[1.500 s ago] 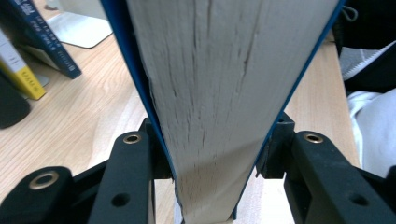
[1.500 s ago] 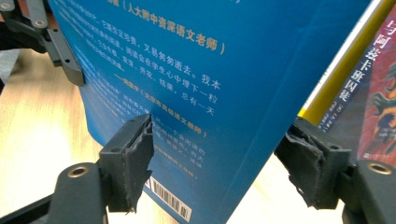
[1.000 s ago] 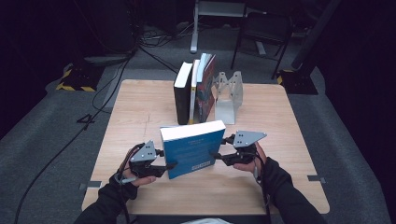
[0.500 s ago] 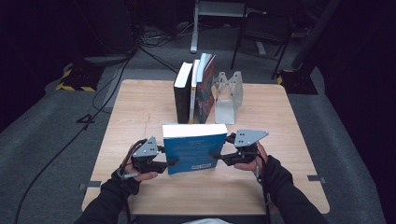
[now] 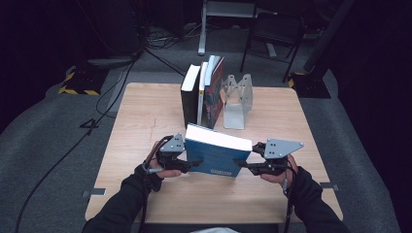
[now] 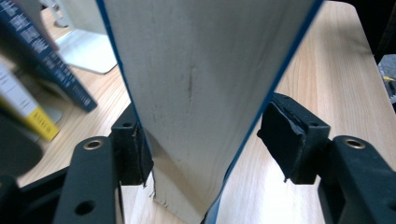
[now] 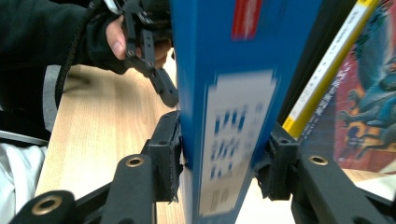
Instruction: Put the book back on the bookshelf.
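In the high view, the person's forearms came in from the bottom edge at about 7 and 5 o'clock, sleeves dark, and angled inward toward a blue book (image 5: 216, 154) held between them over the near half of the wooden table (image 5: 145, 116). The book stood on its long edge, tilted, with its white page block facing up and away toward 12 o'clock.

The left gripper (image 5: 190, 163) sat at the book's 9 o'clock end, the hand curled under it with knuckles toward the table. In the left gripper view its jaws straddled the page edge of the book (image 6: 201, 84): one pad pressed against the cover, while the other pad stood just off the opposite cover with a sliver of table showing between, so the grasp looked loose and partly open.

The right gripper (image 5: 245, 165) met the book's 3 o'clock end, wrist level, grey plate on top. In the right gripper view both pads lay flat against the book's covers on either side of the spine (image 7: 238, 107), the jaws closed firmly onto it. The left hand (image 7: 135, 39) showed beyond, at 11 o'clock.

Farther off at 12 o'clock from the held book, a row of upright books (image 5: 201, 94) leaned against a metal bookend (image 5: 237, 99), well apart from the grippers.
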Available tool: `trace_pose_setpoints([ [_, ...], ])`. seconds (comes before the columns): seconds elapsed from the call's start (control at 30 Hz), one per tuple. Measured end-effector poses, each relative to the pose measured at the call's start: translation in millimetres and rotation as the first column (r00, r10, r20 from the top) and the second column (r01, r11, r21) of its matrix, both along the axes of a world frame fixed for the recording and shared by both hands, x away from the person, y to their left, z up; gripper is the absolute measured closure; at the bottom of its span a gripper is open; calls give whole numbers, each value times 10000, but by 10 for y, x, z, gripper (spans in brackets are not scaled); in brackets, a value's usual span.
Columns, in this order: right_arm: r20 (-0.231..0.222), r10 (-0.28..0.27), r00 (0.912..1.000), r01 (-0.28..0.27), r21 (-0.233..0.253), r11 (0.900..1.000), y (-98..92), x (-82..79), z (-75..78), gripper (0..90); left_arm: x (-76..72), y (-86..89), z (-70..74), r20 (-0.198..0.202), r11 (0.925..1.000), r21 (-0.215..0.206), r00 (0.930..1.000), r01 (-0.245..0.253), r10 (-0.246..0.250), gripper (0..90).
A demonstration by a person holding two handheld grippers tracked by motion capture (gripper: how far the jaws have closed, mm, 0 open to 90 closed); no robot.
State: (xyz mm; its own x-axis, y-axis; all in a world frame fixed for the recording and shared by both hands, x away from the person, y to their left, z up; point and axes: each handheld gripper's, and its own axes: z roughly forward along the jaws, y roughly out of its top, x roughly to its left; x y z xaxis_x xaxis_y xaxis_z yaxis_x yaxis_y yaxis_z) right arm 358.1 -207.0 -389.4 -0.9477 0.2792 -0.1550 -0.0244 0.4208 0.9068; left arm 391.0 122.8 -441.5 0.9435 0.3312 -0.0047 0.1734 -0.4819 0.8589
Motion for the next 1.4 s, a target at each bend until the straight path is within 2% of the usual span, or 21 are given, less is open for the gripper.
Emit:
trace_pose_setpoints([
  [0.13,12,-319,9995,318,211,9993,-31,-18,102,553,79,-127,2,-146,9998,-14,9996,222,-222,364],
  [0.23,44,-366,9993,365,129,9993,-33,-8,177,550,105,-190,0,-128,9996,29,9995,277,-276,355],
  [0.3,57,-364,9993,364,-33,9993,-15,-3,230,551,121,-211,-1,-159,9996,16,9994,297,-297,347],
  [0.37,76,-482,9988,484,-394,9981,23,11,294,547,132,-221,-9,-137,9997,42,9996,257,-257,339],
  [0.43,54,-524,9986,526,-495,9974,36,23,317,549,136,-229,-12,-126,9998,42,9997,214,-213,328],
  [0.47,-117,-497,9987,489,-619,9969,63,54,362,554,137,-234,-16,-101,9998,44,9998,191,-191,324],
  [0.77,-998,-459,9940,336,-1219,9920,155,142,459,549,128,-241,-33,-92,9999,-92,9999,106,-107,308],
  [0.9,-1162,-471,9921,307,-1393,9898,199,164,477,544,129,-241,-39,-14,9999,-124,10000,97,-98,297],
  [0.97,-1353,-503,9895,296,-1510,9881,235,177,486,544,132,-244,-47,-155,9997,-233,9998,76,-80,291],
  [1.17,-1525,-551,9868,335,-1409,9895,230,177,487,582,122,-240,-50,-70,9998,-178,10000,48,-49,283],
  [1.4,-1354,-580,9891,440,-1038,9936,205,146,456,597,101,-226,-68,-65,9999,3,9998,-162,162,276],
])
